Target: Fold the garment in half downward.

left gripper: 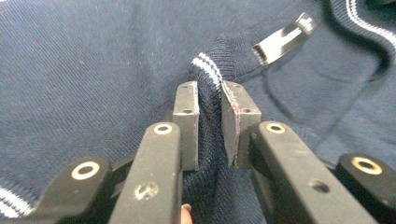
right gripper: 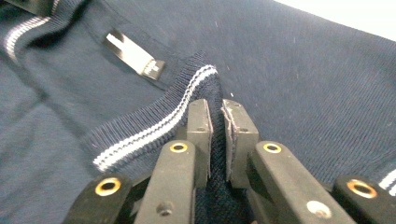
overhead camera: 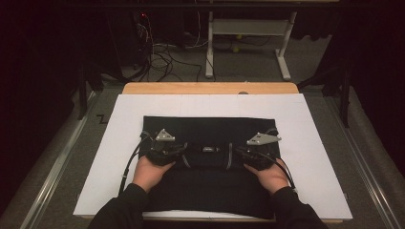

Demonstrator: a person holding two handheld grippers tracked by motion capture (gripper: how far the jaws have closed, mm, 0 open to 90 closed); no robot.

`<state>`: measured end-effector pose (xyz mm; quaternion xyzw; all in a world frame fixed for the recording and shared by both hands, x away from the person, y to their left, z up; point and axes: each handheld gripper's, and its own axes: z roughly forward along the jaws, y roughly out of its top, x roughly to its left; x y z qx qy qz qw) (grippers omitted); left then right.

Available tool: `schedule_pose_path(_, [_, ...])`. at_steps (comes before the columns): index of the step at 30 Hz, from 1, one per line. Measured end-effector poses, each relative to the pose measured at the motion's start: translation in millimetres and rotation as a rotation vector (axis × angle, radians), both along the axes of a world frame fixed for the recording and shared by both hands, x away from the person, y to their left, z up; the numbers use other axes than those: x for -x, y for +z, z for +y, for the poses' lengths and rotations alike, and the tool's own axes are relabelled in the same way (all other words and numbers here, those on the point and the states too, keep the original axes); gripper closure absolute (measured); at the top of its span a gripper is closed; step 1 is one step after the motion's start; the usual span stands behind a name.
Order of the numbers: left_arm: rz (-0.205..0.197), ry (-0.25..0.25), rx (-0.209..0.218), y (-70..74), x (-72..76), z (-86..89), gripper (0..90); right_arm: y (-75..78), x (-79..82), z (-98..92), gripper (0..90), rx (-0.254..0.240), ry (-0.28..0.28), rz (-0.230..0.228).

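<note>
A navy knit shirt lies flat on the table; left gripper and right gripper clamped on its striped collar; soft, light, likely to sag.

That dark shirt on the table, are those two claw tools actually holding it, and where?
Yes. The left gripper and the right gripper each pinch a fold of the navy shirt at its white-striped ribbed collar, one on either side of the neck label.
</note>
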<state>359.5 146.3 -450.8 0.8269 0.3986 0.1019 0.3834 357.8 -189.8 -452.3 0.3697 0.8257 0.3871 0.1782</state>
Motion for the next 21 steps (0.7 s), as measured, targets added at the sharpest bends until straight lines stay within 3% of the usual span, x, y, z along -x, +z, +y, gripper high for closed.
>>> schedule_pose_path(6, [-0.061,-0.021,0.076,8.7,31.4,13.9,74.5,4.4,30.8,-4.4,83.3,-0.036,0.049,-0.105])
schedule_pose_path(10, [-0.075,-0.046,0.111,3.0,58.2,19.9,74.6,4.3,51.4,-12.1,83.4,-0.057,0.071,-0.124])
schedule_pose_path(15, [-0.103,-0.094,0.074,1.3,83.2,16.5,74.7,3.6,74.8,-23.0,83.4,-0.074,0.085,-0.122])
schedule_pose_path(21, [-0.122,-0.117,0.091,6.2,103.1,17.4,75.0,4.3,95.9,-28.8,83.4,-0.086,0.095,-0.127])
